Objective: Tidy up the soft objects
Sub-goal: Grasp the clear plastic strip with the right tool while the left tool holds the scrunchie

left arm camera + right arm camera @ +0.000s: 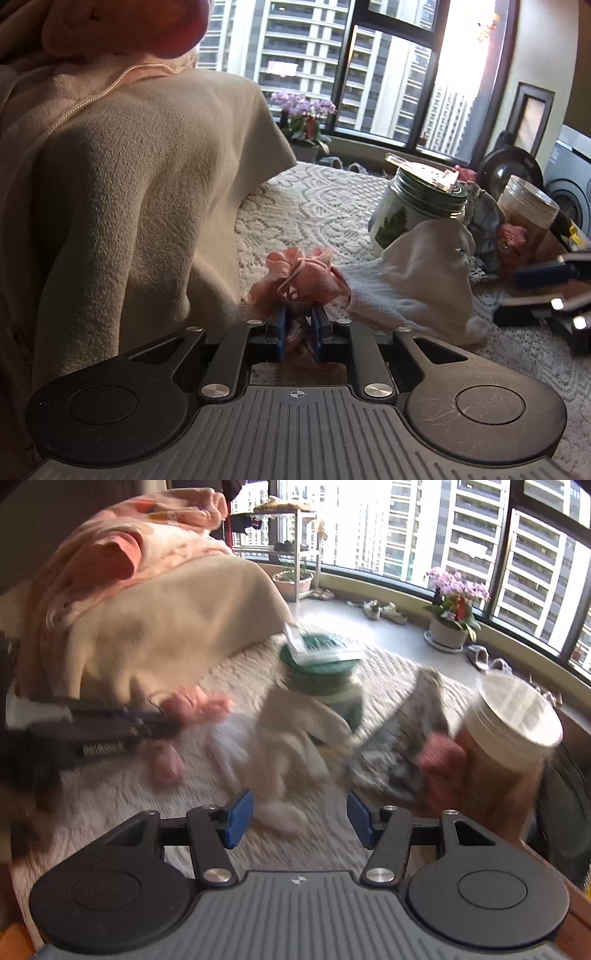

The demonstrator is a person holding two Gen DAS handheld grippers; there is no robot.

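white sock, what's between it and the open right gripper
Nothing: in the right wrist view the white sock lies just ahead of the open right gripper, with only bare lace cloth between.

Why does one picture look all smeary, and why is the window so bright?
Right wrist view: the white sock, green-lidded jar and brown jar are streaked with motion blur, while the right gripper itself looks sharp. Left wrist view: crisp, but sunlight washes out the window, and the beige blanket lies partly in shadow. Both views bend straight lines, like the window frames.
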